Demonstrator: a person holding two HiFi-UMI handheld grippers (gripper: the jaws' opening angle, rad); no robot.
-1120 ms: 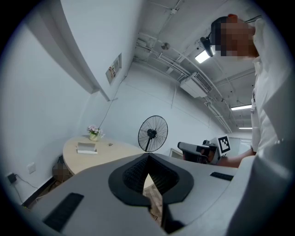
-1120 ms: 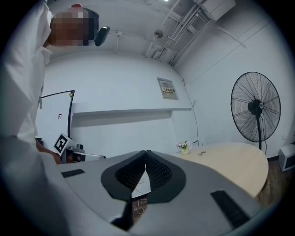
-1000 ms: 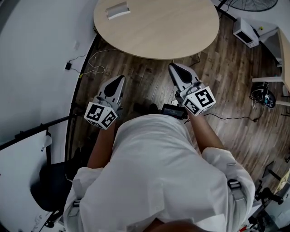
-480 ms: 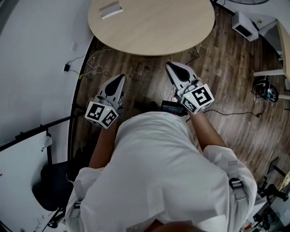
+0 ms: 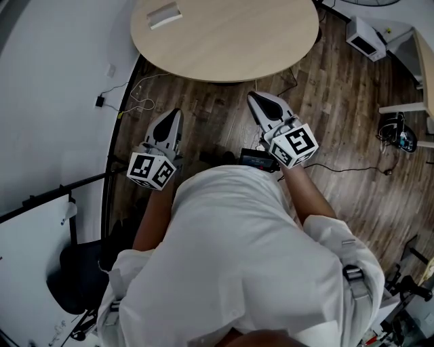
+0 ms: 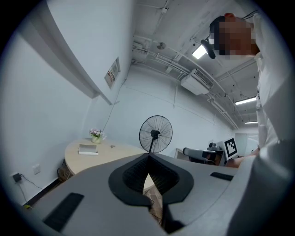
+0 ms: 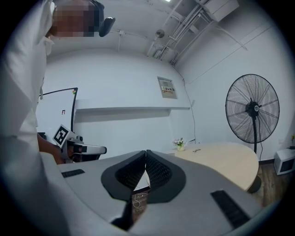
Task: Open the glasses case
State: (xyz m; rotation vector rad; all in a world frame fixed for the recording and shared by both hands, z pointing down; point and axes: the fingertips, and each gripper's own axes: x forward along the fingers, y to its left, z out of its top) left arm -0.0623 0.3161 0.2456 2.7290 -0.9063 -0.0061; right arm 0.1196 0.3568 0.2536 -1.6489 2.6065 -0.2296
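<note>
Left claw (image 5: 174, 112) and right claw (image 5: 255, 97) clenched and empty, short of the table (image 5: 244, 41).
Each claw has its jaws pressed together with nothing between, held over the wood floor (image 5: 224, 115), almost where it was a second ago. The glasses case (image 5: 165, 13) looks shut and lies on the table's far left part, well apart from both.

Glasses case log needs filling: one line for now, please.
left gripper shut, empty | right gripper shut, empty | glasses case on round table, untouched
</note>
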